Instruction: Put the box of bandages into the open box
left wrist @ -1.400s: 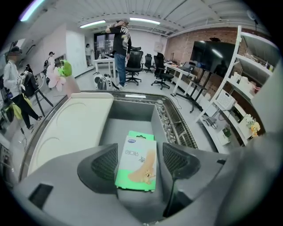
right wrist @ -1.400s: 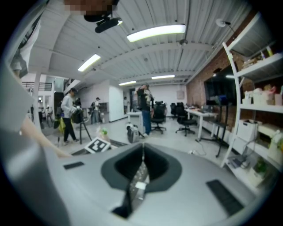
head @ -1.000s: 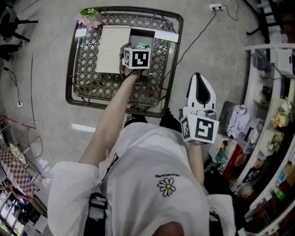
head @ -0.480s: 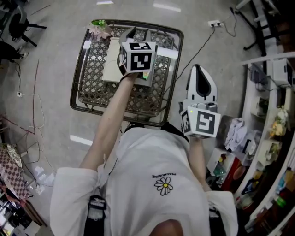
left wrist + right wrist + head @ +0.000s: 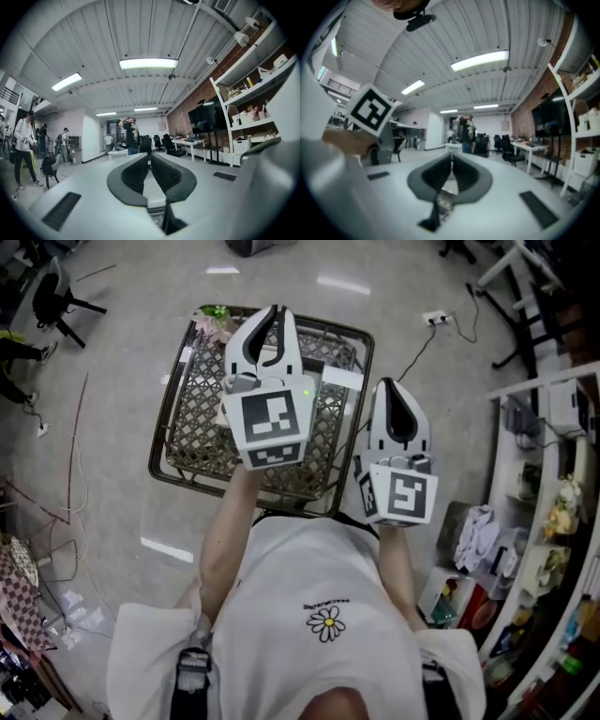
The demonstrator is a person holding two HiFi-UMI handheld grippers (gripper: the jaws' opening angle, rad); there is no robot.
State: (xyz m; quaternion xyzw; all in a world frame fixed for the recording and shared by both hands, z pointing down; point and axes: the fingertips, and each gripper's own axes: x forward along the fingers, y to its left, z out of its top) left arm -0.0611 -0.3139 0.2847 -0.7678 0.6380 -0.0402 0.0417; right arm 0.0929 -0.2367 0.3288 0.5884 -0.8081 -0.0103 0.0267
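1. The person is wearing a white shirt (image 5: 309,634) with a daisy print, and both bare forearms (image 5: 228,535) are reaching forward from it.
2. The right gripper (image 5: 395,390) is pointing level just ahead of the chest, outside the right edge of the wire basket (image 5: 187,432). Its jaws are resting together with nothing between them, as the right gripper view (image 5: 451,155) is showing.
3. The left gripper (image 5: 275,313) is hanging level above the middle of the wire basket, just beside the right gripper and a little ahead of it. Its jaws have just been closing and are meeting at the tips, with nothing held between them (image 5: 149,155).
4. The wire basket is sitting on the grey floor (image 5: 112,484) below both grippers. The open box (image 5: 224,414) is lying inside it toward the far edge, with only a white flap peeking out at the left gripper's side.
5. The box of bandages is not showing, because the left gripper is covering the open box's inside.
6. A green and pink sprig (image 5: 214,317) is lying at the basket's far left corner.
7. A power strip (image 5: 436,318) is lying on the floor past the far right corner, and shelves (image 5: 548,474) are running along the person's right.
8. Farther off, ceiling lights (image 5: 148,63) are glowing over standing people (image 5: 129,136), office chairs (image 5: 166,143) and a dark screen (image 5: 208,119).
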